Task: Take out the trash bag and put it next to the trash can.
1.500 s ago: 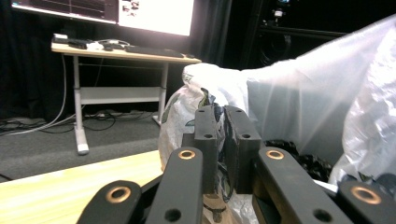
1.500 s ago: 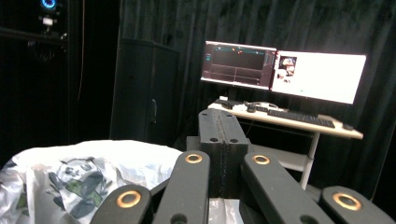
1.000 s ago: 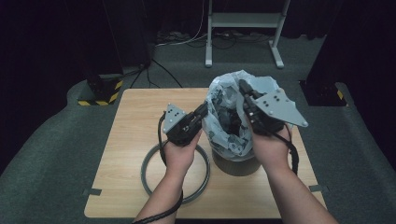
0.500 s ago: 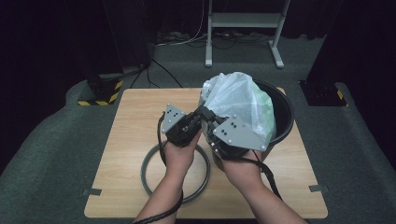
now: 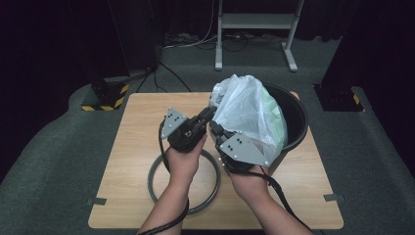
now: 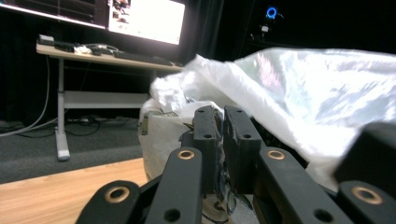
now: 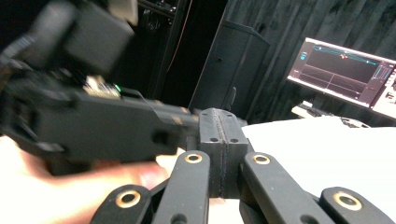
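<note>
On the wooden table (image 5: 132, 147), a black bucket (image 5: 296, 115) stands far right, white plastic bag (image 5: 249, 110) bulging from it. Left hand-held gripper (image 5: 209, 113) is clenched on the bag's near-left edge. Right hand-held gripper (image 5: 214, 128), just beside it, is clenched; whether on plastic, I cannot tell.

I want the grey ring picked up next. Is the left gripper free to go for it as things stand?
Probably not yet. The left gripper has its jaws shut on the white plastic bag at the black bucket. The grey ring lies bare on the table under the left forearm, so only the bag stands in the way.
</note>
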Tool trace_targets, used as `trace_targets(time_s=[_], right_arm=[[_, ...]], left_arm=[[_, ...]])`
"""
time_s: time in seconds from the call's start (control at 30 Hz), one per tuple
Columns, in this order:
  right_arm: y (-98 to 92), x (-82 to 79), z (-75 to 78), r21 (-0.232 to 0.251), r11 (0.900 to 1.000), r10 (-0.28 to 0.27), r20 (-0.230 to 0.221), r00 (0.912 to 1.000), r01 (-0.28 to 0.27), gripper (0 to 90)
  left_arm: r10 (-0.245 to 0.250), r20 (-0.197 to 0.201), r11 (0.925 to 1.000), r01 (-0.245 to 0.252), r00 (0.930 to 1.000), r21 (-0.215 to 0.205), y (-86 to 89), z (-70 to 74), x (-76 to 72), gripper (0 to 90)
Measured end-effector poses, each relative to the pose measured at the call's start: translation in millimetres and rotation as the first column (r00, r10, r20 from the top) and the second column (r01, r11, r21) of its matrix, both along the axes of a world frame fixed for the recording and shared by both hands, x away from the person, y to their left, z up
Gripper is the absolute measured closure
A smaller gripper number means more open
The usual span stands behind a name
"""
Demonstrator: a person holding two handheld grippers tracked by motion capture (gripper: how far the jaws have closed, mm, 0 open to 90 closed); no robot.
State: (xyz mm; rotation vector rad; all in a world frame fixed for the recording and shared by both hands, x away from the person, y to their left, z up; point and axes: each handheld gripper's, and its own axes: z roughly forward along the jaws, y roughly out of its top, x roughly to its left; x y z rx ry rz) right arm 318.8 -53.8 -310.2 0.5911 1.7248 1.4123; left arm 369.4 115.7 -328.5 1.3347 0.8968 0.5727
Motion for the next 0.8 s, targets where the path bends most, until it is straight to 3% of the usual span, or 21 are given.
trace_targets(time_s=[0.13,0.3,0.4,0.53,0.67,0.77,0.8], right_arm=[[-2.2,1.0,-3.7,-0.011,1.0,-0.008,0.042,0.9991,0.009,90.0],[0.5,-1.8,-10.0,-0.063,0.998,-0.017,0.095,0.9953,0.023,90.0],[2.7,-3.9,-13.4,-0.085,0.996,-0.018,0.109,0.9939,0.027,90.0],[5.5,-5.3,-17.5,-0.11,0.994,-0.017,0.107,0.9941,0.029,90.0],[6.8,-6.2,-21.3,-0.115,0.993,-0.024,0.097,0.995,0.035,90.0],[7.0,-6.3,-24.6,-0.13,0.991,-0.033,0.092,0.9952,0.045,90.0],[6.9,-6.5,-25.4,-0.138,0.99,-0.029,0.092,0.9953,0.042,90.0]], left_arm=[[0.005,0.017,0.9998,-0.005,0.9998,-0.019,6.3,4.7,-2.5,80.0],[-0.034,0.016,0.998,0.035,0.9993,-0.052,11.0,15.6,-1.2,65.7],[-0.074,-0.019,0.9956,0.072,0.9971,-0.059,8.6,23.5,2.9,50.8],[-0.084,-0.075,0.9964,0.083,0.9936,-0.018,2.4,31.0,12.1,40.6],[-0.117,-0.182,0.9921,0.123,0.9763,0.024,-4.5,32.2,25.8,36.3],[-0.141,-0.223,0.9882,0.151,0.9645,0.026,-5.1,31.3,32.7,36.1],[-0.151,-0.245,0.9856,0.165,0.9577,0.037,-5.9,30.1,35.9,36.5]])
